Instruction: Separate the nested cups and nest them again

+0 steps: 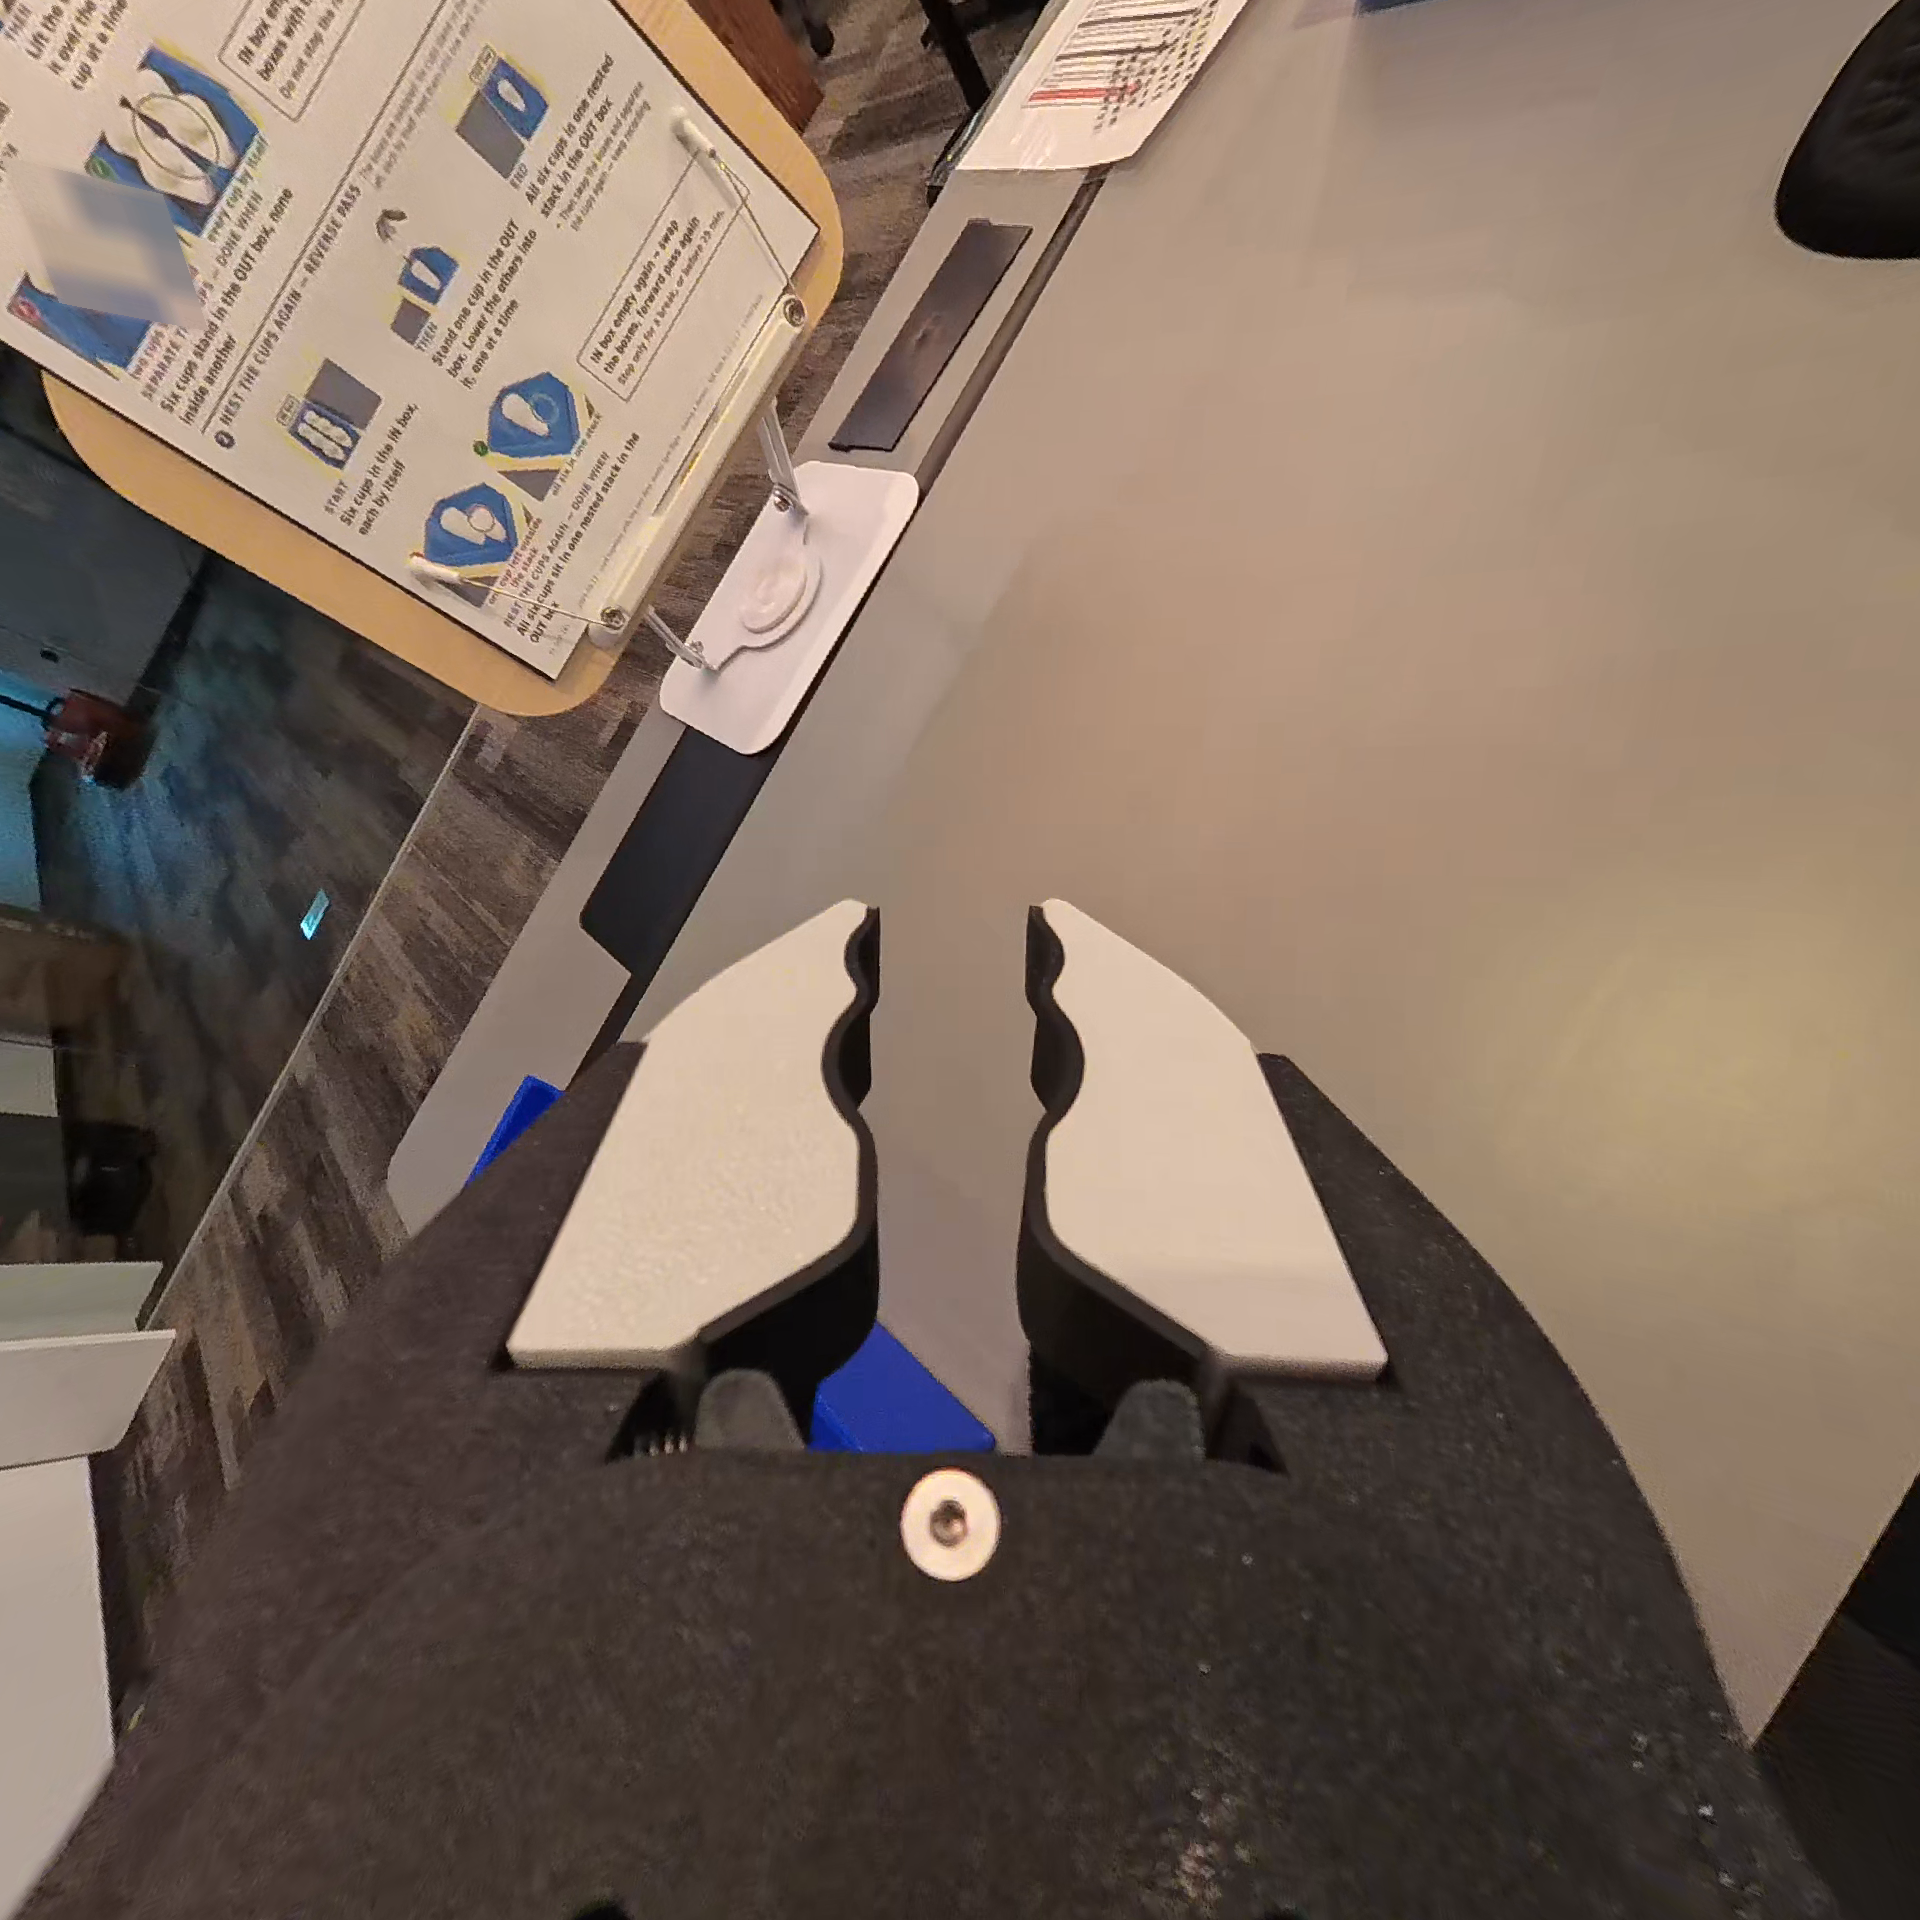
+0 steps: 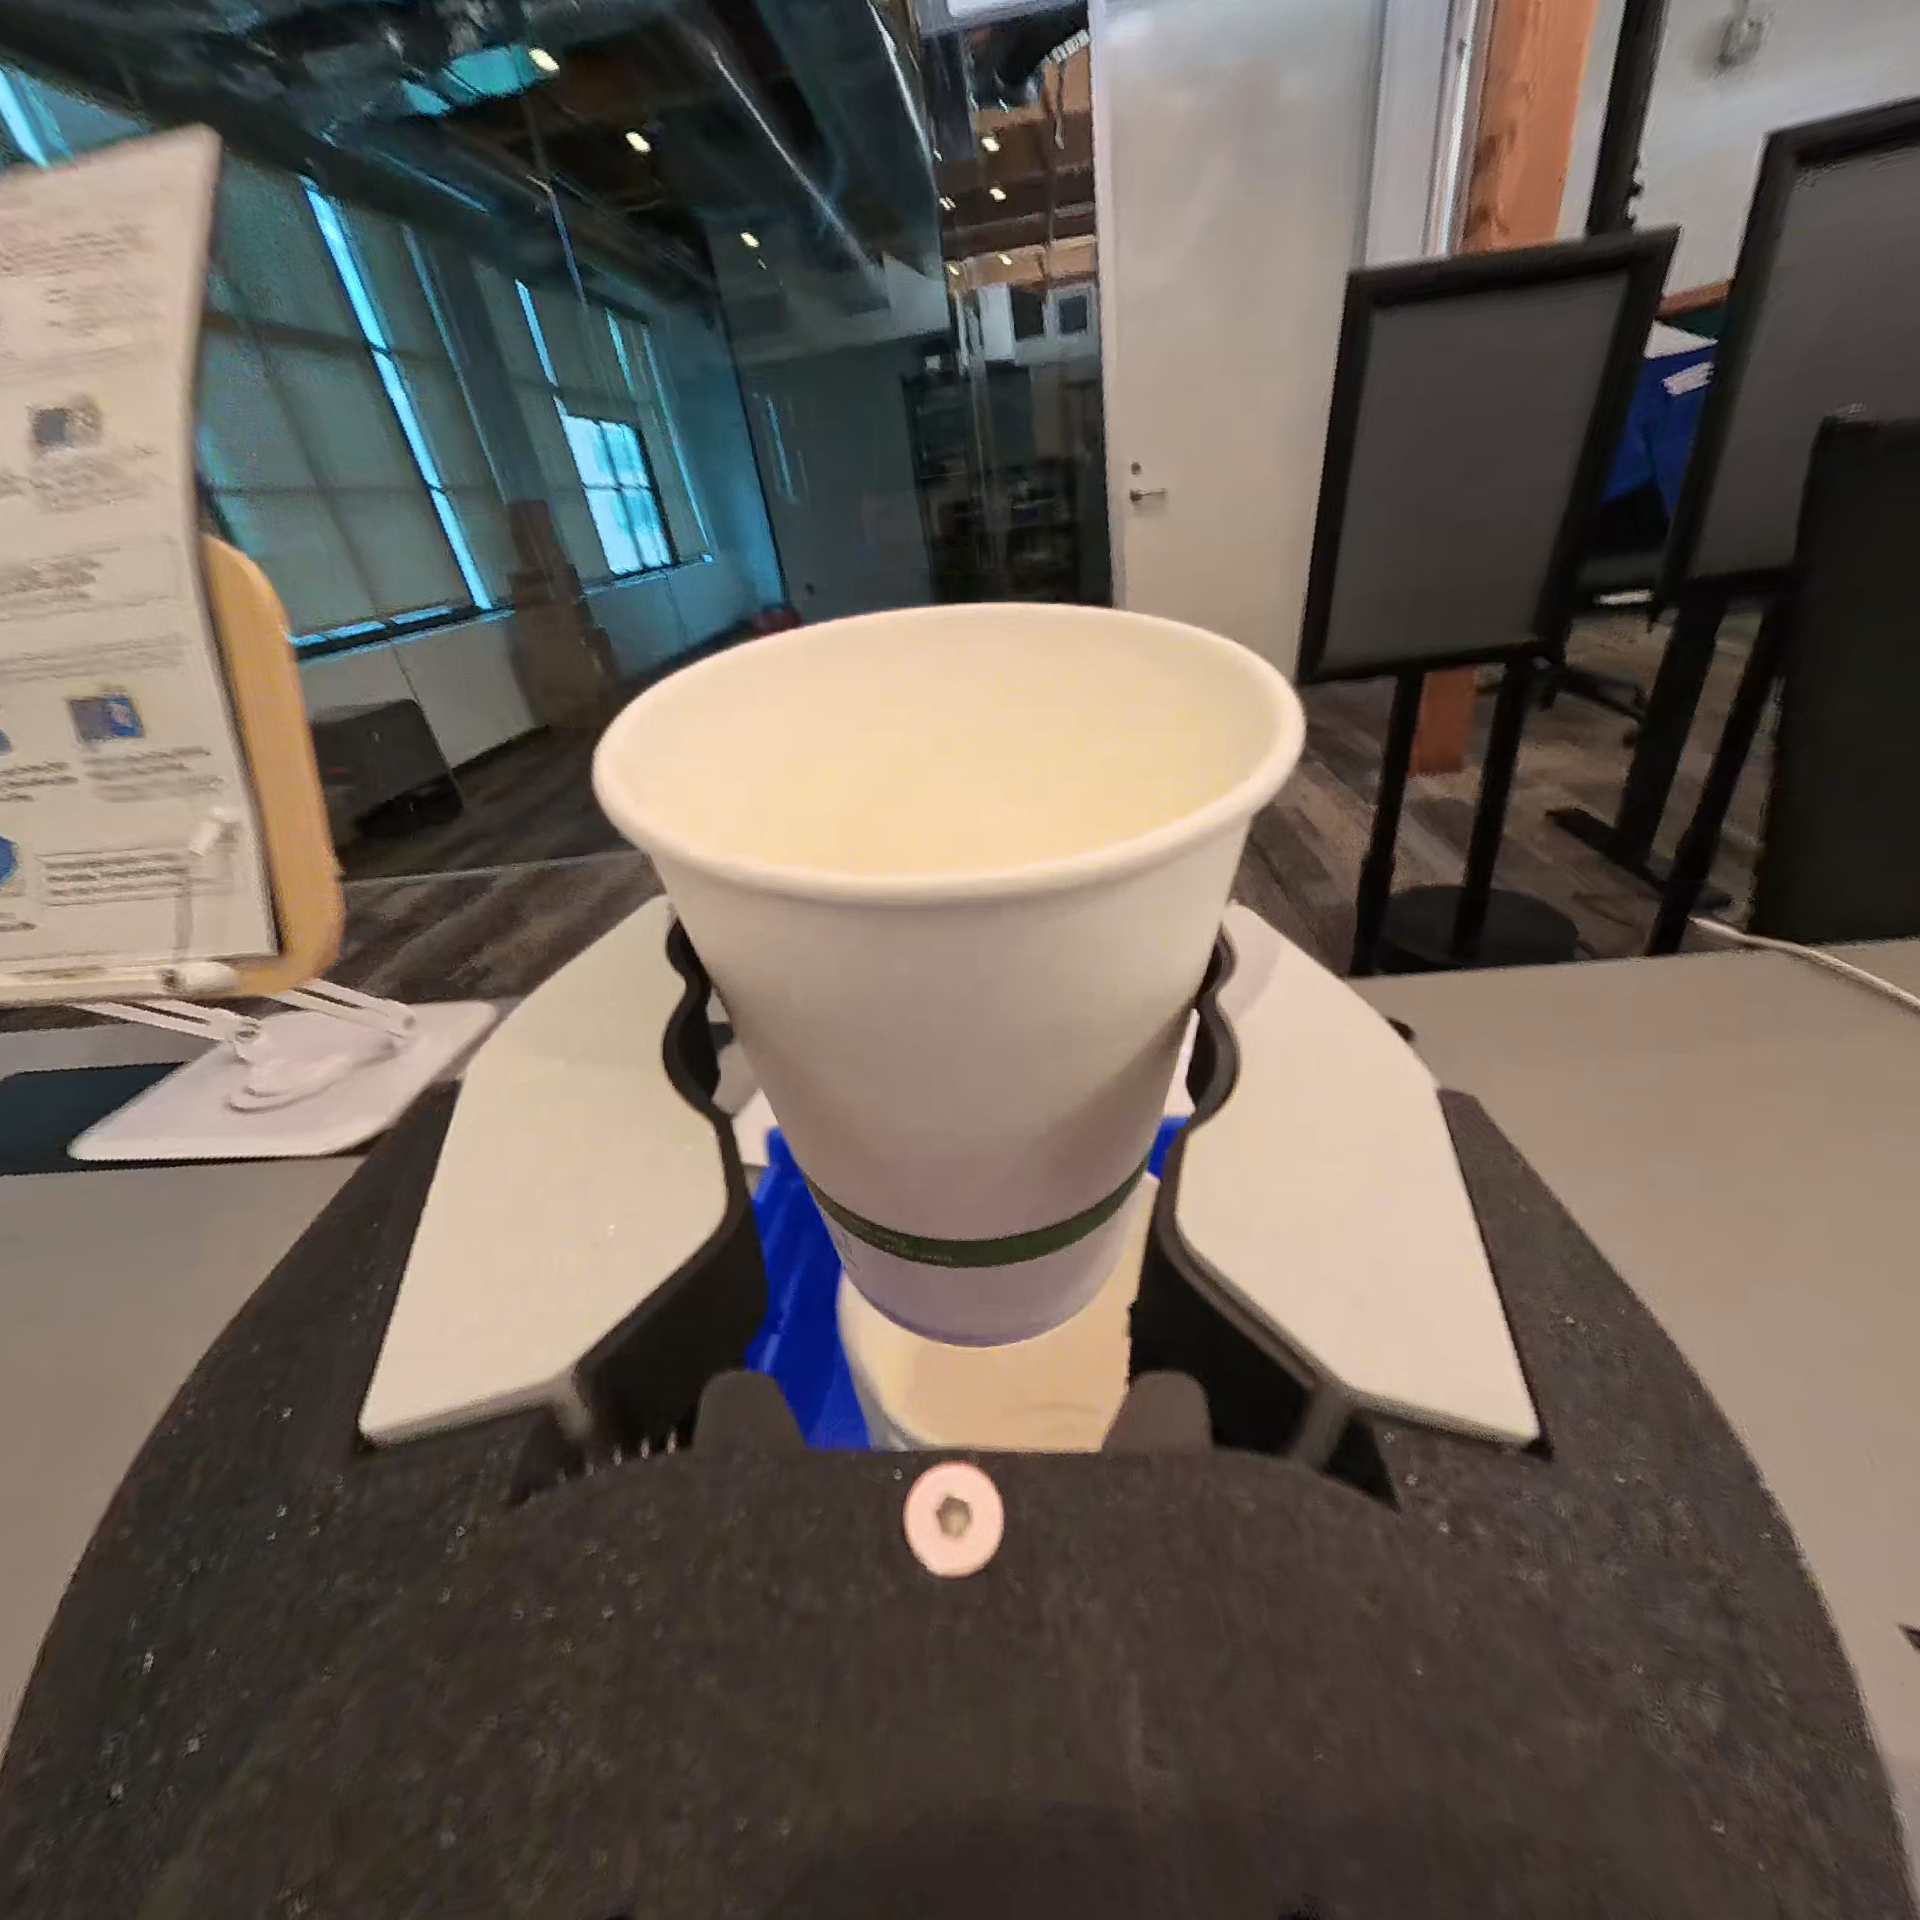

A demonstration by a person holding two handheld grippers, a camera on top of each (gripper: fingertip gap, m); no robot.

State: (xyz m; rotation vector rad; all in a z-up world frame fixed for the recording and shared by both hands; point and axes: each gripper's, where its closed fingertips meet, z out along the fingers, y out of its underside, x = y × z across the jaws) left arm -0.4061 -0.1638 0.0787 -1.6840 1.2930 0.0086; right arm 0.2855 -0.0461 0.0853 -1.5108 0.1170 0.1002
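Left wrist view: the left gripper is hanging over the grey table, its fingers parted and holding nothing. A blue bin is peeking out beneath it, mostly hidden. A sheet on a wooden stand is sitting beyond the bin at the table's edge.

Right wrist view: the right gripper is clasping a white paper cup, upright, mouth up, above the bin. Another cup is showing below it, largely covered. Glass walls and dark sign frames are standing behind.
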